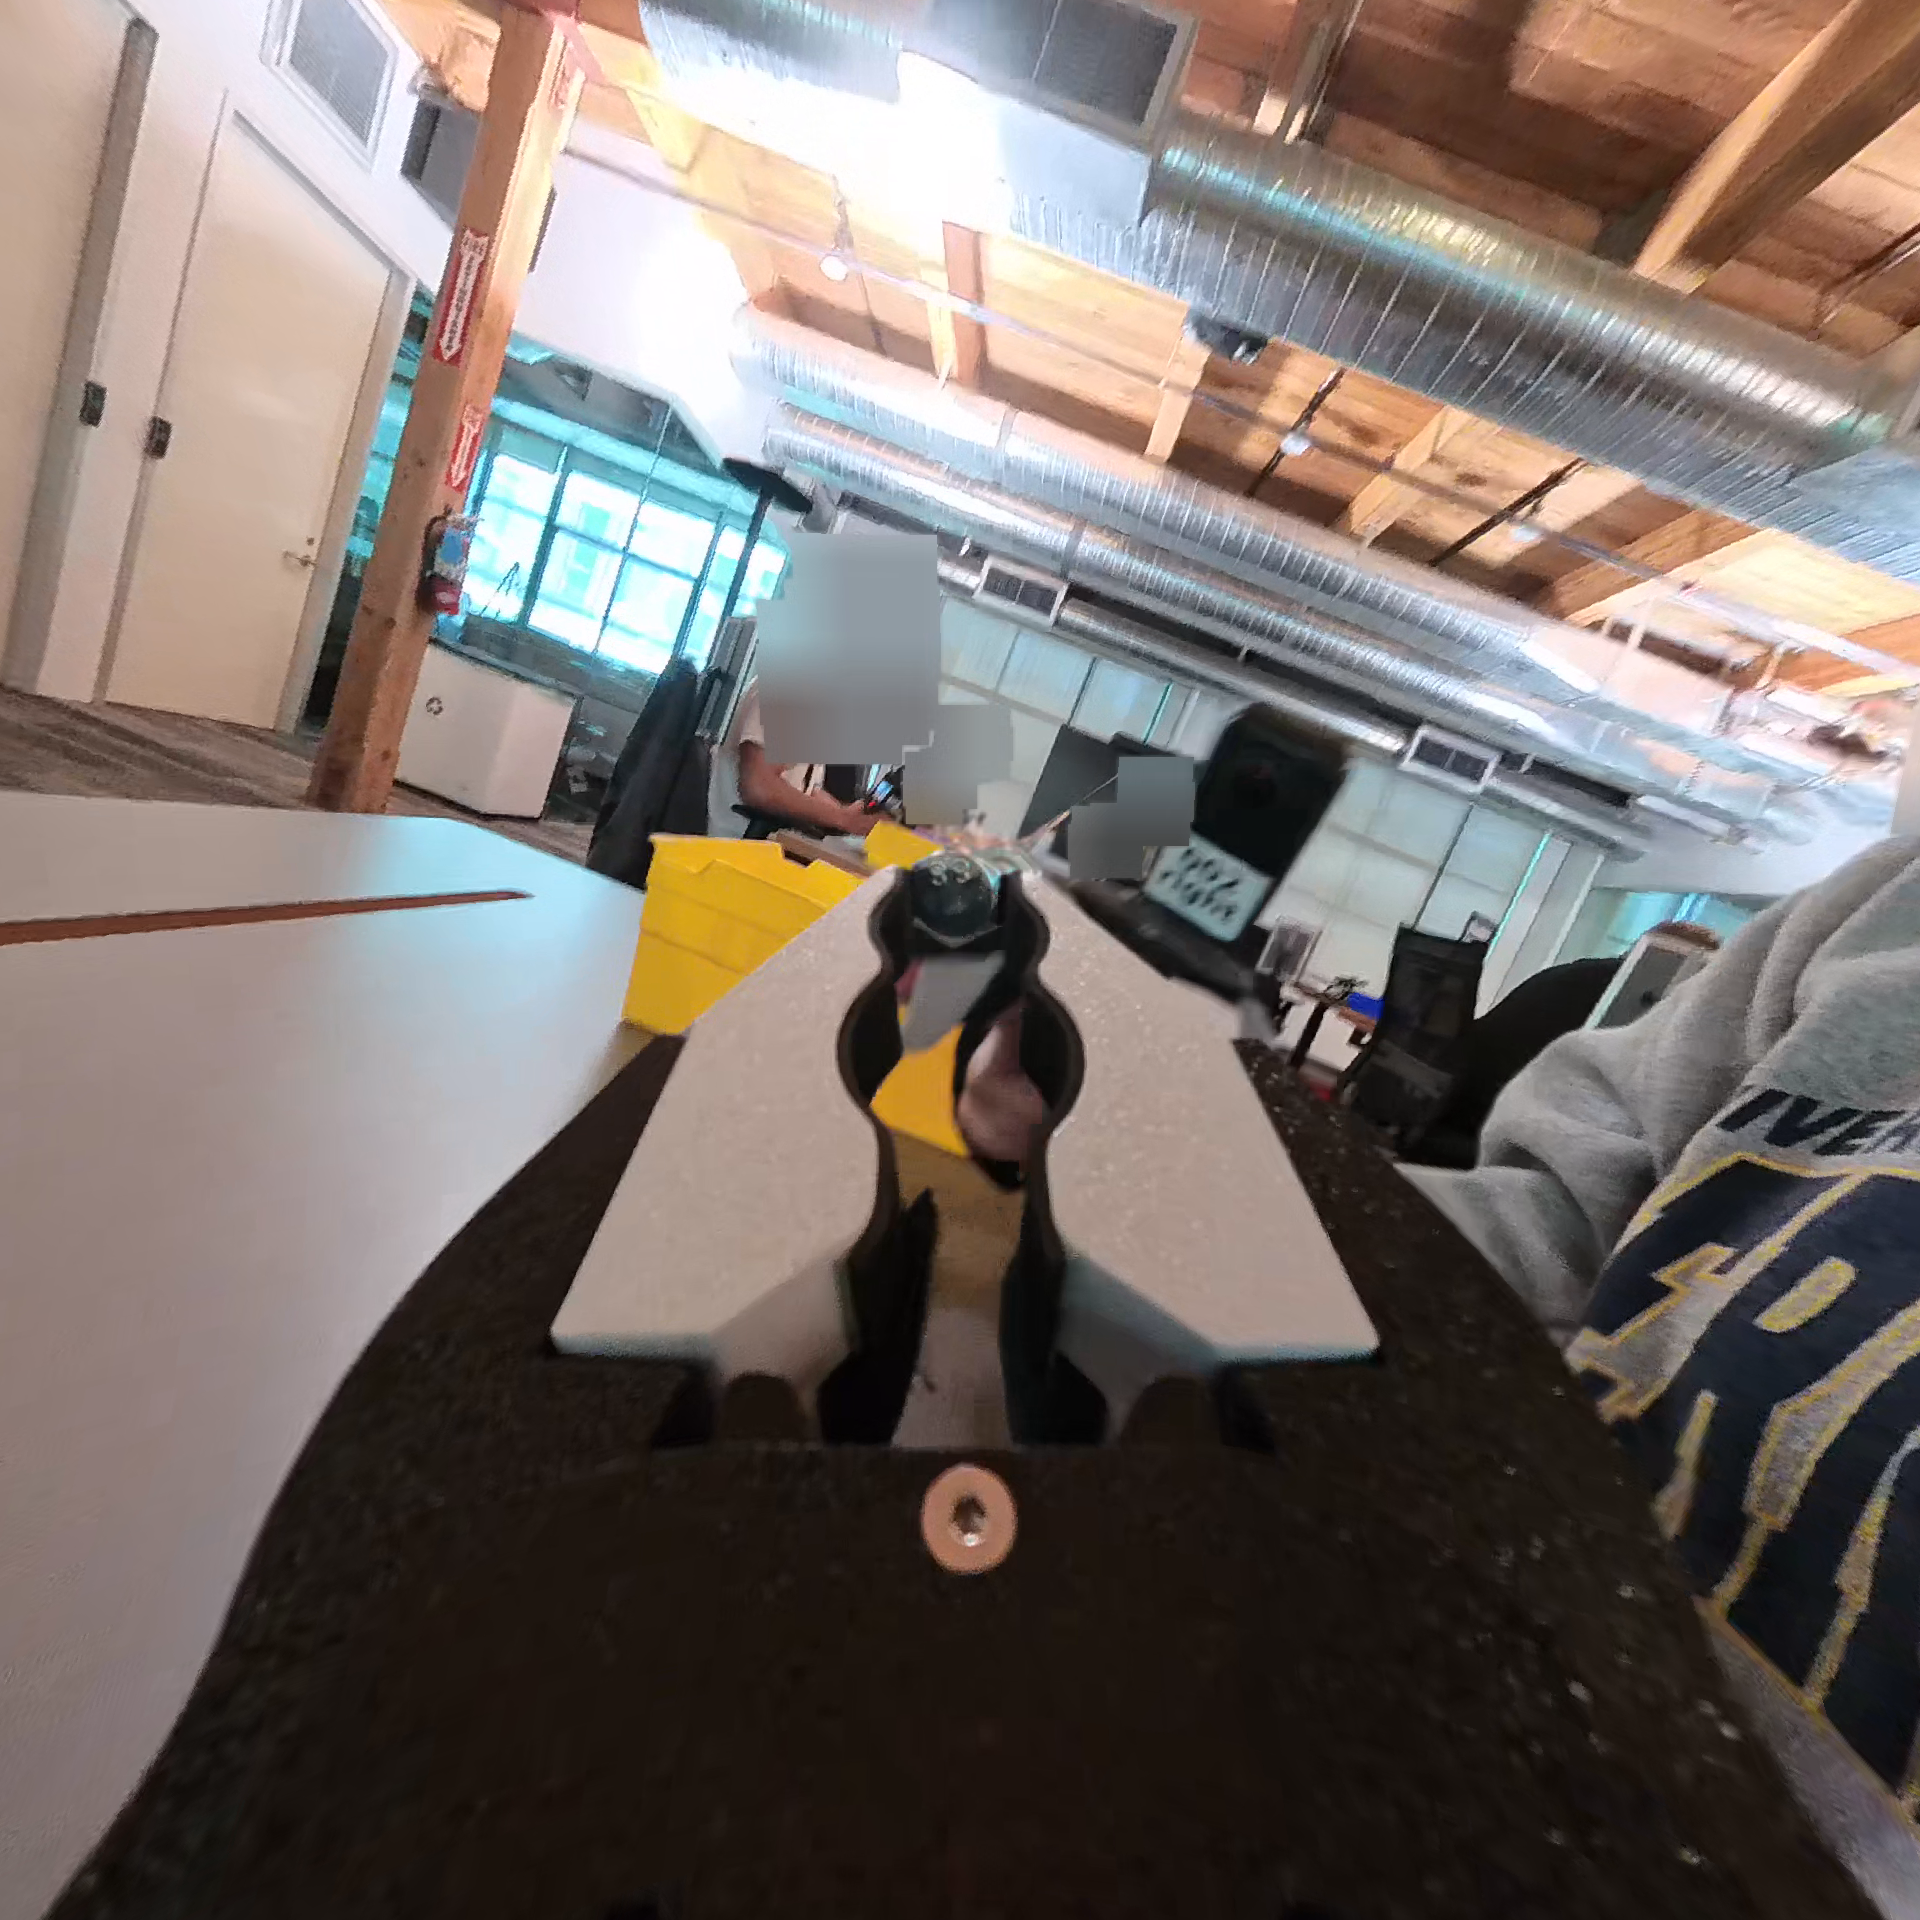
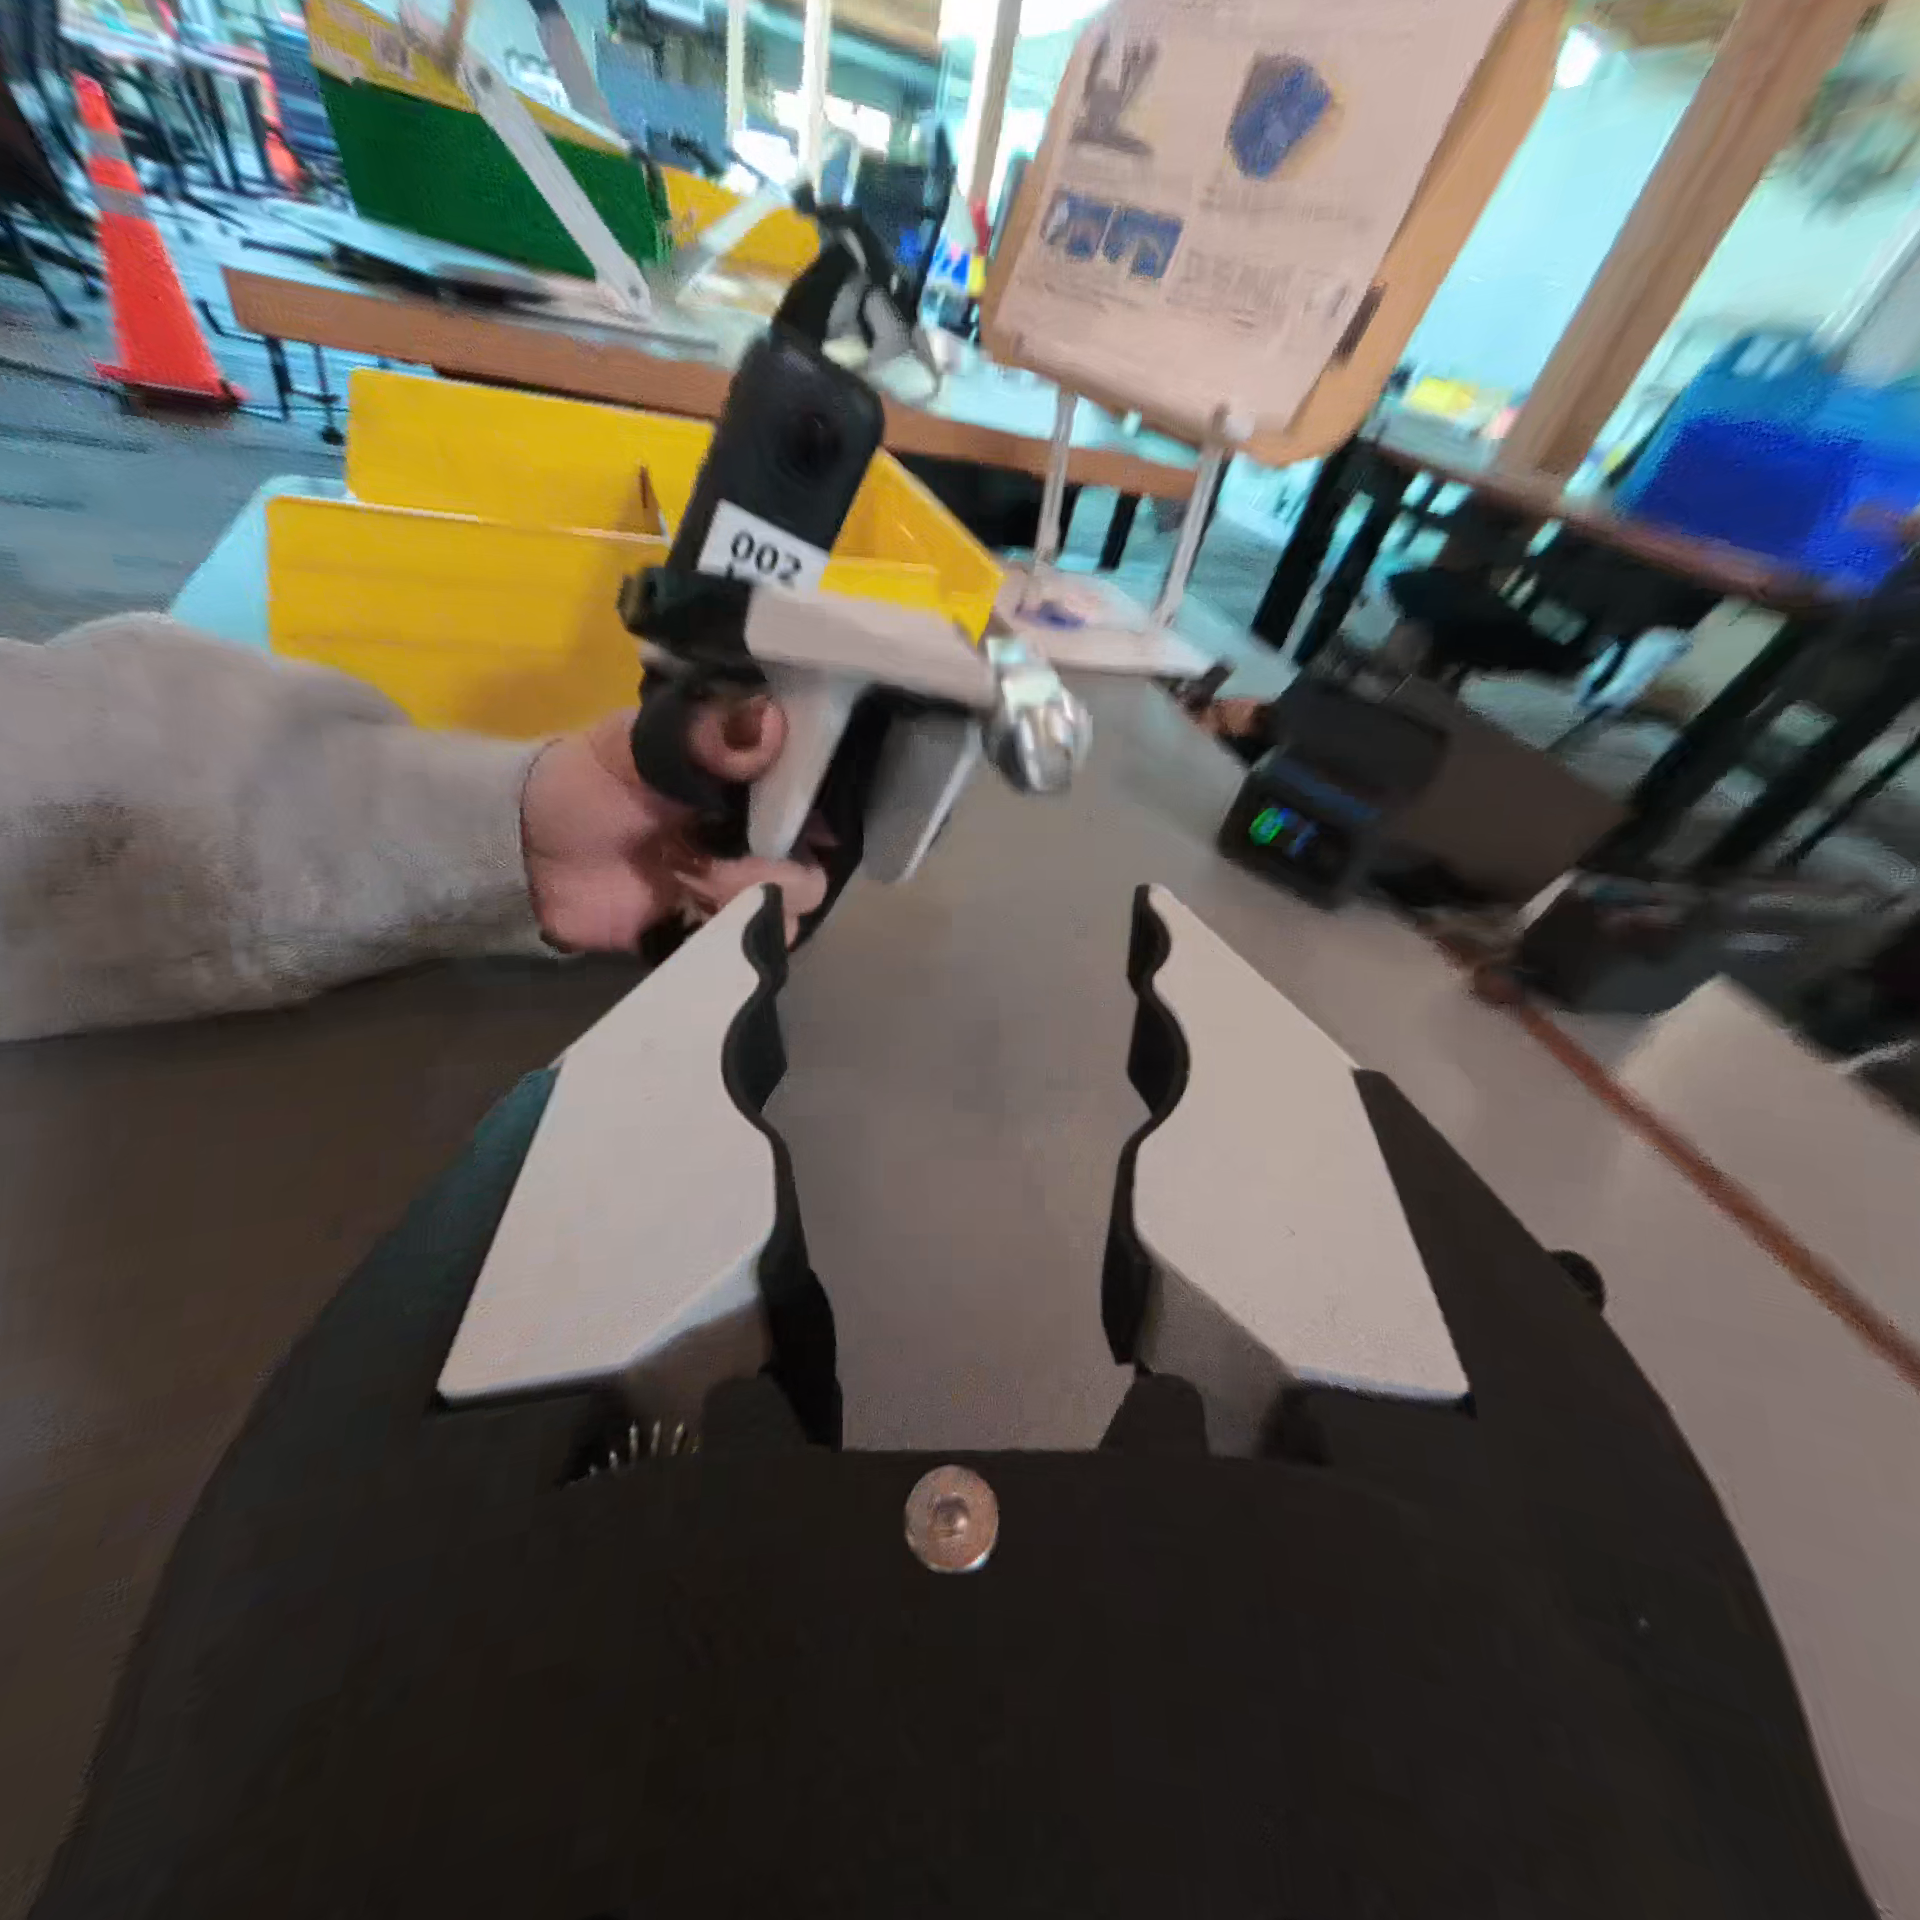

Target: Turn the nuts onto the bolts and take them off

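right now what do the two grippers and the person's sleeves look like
Both the left gripper and right gripper have speckled black bodies, pale grey wedge fingers with wavy black inner pads, and a silver screw. A black camera tops the left one. The sleeve is grey fleece.

My left gripper (image 1: 951, 914) raised off table (image 1: 260, 1143), bolt (image 1: 951, 899) pinched at my fingertips. Bins (image 1: 717, 925) behind, on table. My right gripper (image 2: 956, 914) low over table, nothing between fingers. Left gripper ahead and left of it, bolt (image 2: 1034, 727) sticking out rightward. Bins behind left gripper. Sleeve (image 2: 239, 821) at left. Cone (image 2: 140, 260) far back left.
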`<action>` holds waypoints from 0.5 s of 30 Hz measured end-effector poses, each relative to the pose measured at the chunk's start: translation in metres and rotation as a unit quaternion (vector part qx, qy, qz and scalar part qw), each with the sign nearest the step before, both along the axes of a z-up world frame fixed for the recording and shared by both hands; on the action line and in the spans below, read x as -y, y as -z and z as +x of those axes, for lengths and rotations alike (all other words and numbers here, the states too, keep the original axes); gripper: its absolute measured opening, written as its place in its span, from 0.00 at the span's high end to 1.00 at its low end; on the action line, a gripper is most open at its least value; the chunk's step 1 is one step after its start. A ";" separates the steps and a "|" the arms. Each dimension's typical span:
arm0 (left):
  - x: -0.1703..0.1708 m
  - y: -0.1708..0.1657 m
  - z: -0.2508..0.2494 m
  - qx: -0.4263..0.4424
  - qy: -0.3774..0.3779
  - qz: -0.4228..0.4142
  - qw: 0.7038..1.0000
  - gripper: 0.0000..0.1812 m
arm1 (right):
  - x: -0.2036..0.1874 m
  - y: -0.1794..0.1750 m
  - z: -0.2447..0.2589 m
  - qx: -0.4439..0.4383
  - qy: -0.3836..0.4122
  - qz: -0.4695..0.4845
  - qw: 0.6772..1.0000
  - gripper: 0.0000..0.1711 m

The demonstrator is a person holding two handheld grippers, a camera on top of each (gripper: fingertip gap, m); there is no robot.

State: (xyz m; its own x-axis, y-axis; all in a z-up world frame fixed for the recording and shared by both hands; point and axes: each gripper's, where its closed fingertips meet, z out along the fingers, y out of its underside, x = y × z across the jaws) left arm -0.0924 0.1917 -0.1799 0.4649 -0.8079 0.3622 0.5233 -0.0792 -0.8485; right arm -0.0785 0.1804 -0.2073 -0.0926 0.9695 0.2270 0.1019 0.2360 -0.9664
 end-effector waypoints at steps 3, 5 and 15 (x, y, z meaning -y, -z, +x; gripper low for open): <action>-0.003 0.008 0.003 -0.026 0.000 -0.018 0.999 0.92 | 0.017 -0.025 0.003 -0.040 -0.004 0.100 0.994 0.62; -0.002 0.009 0.007 -0.029 0.011 -0.021 0.999 0.92 | 0.025 -0.022 0.001 -0.028 -0.012 0.147 0.989 0.63; -0.004 0.013 0.006 -0.022 0.026 -0.039 0.999 0.92 | 0.013 -0.022 0.007 -0.039 0.019 0.180 0.983 0.64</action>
State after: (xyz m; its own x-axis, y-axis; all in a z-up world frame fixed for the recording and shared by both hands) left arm -0.0860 0.1955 -0.1930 0.4396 -0.8013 0.4058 0.4797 -0.1725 -0.8603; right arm -0.0711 0.1675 -0.1850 -0.0265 0.8278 0.5604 0.0469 0.5611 -0.8264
